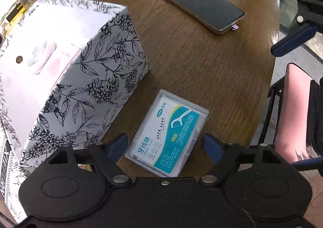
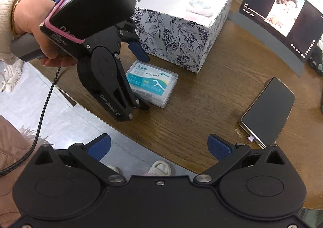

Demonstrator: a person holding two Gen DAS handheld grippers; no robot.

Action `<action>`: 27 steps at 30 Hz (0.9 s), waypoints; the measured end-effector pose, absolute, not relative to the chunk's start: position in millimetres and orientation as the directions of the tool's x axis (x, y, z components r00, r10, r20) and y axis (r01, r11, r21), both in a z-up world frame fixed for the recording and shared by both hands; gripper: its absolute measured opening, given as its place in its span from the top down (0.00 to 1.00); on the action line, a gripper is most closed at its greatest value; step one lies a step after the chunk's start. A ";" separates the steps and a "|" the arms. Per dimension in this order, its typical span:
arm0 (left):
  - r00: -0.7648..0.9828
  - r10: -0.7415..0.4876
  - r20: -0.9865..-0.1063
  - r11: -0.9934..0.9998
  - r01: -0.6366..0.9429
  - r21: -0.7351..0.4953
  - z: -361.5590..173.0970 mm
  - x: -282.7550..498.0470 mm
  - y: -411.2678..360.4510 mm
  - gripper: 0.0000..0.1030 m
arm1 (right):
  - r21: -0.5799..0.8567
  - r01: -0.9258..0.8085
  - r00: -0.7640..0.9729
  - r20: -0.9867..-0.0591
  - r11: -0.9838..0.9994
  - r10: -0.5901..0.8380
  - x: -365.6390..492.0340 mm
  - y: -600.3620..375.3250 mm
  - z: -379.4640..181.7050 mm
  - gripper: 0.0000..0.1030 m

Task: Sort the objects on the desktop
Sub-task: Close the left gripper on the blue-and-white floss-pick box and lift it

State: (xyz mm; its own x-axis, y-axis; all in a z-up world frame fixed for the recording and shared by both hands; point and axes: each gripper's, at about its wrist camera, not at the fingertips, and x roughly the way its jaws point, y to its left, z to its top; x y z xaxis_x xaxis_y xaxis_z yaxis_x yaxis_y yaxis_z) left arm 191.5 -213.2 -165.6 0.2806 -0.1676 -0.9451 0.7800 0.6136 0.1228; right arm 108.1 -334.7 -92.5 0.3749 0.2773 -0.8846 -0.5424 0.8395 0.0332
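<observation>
My left gripper (image 1: 164, 144): jaws open around the dental floss box (image 1: 167, 134), low middle, on the surface (image 1: 201, 56) | right gripper (image 2: 159, 147): jaws open, empty | phone (image 2: 268, 111) right | flowery box (image 2: 181, 26) up top

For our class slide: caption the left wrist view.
Open left gripper straddles a dental floss box beside a floral box.

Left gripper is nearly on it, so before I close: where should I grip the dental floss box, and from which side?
Grip the dental floss box across its two long sides, coming down from above. It lies flat on the table, so only its thin side walls offer purchase. The left gripper is open with a finger beside each long side. The patterned box stands apart, leaving room for the finger on that side.
</observation>
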 end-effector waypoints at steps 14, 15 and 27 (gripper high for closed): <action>0.246 -0.166 -0.955 0.610 0.786 0.096 -158.4 191.6 -216.4 0.39 | 0.057 -0.528 0.360 -0.889 0.847 0.284 113.3 -339.0 -95.8 0.00; 0.244 -0.164 -0.956 0.613 0.784 0.095 -157.8 191.3 -216.3 0.40 | 0.058 -0.529 0.360 -0.888 0.847 0.285 113.2 -338.9 -95.5 0.00; 0.274 -0.157 -0.949 0.605 0.786 0.127 -150.4 178.8 -218.7 0.43 | 0.049 -0.517 0.372 -0.886 0.855 0.276 113.8 -335.0 -88.2 0.00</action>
